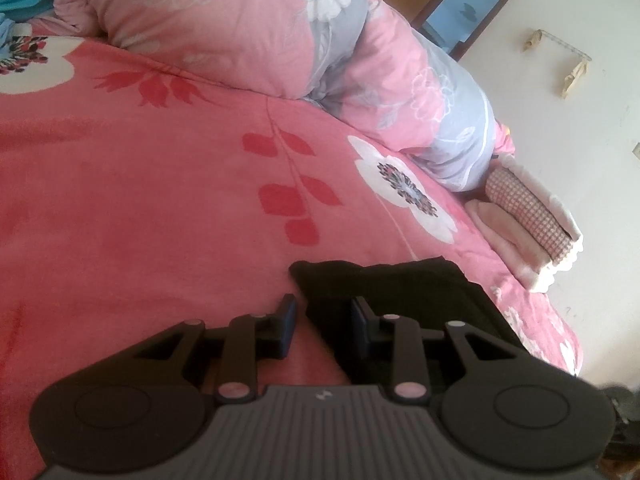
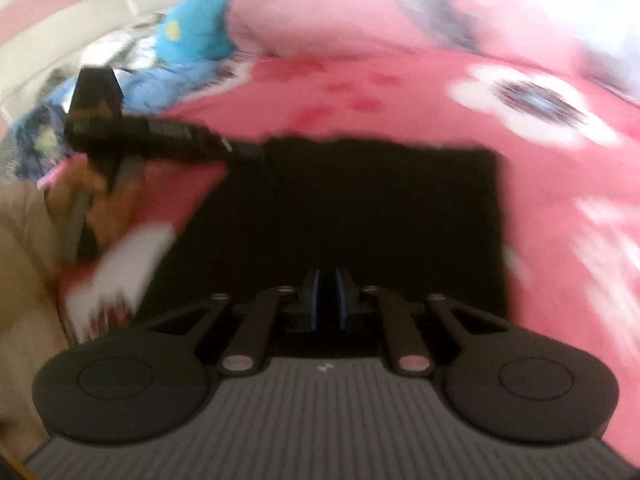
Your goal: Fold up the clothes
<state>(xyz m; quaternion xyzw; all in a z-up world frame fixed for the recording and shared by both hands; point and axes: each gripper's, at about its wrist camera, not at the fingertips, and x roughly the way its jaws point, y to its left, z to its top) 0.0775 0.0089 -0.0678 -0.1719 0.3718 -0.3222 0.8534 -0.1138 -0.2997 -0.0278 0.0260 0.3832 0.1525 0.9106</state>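
Observation:
A black garment [image 1: 404, 300] lies flat on the pink flowered bedspread [image 1: 140, 200], and in the blurred right wrist view it is a dark rectangle [image 2: 360, 208]. My left gripper [image 1: 323, 320] stands open at the garment's far-left corner. One finger is over the pink spread and the other over the black cloth, and no pad presses on it. The same gripper [image 2: 240, 150] shows in the right wrist view, held by a hand [image 2: 104, 204]. My right gripper [image 2: 328, 300] sits at the garment's near edge. Its jaws are almost together, with black cloth filling the thin gap.
A rolled pink and grey quilt [image 1: 280, 40] lies along the back of the bed. Blue clothing [image 2: 192, 36] is heaped at the far left. Folded pink and checked cloths [image 1: 528, 216] are stacked at the bed's right edge, with pale floor [image 1: 580, 120] beyond.

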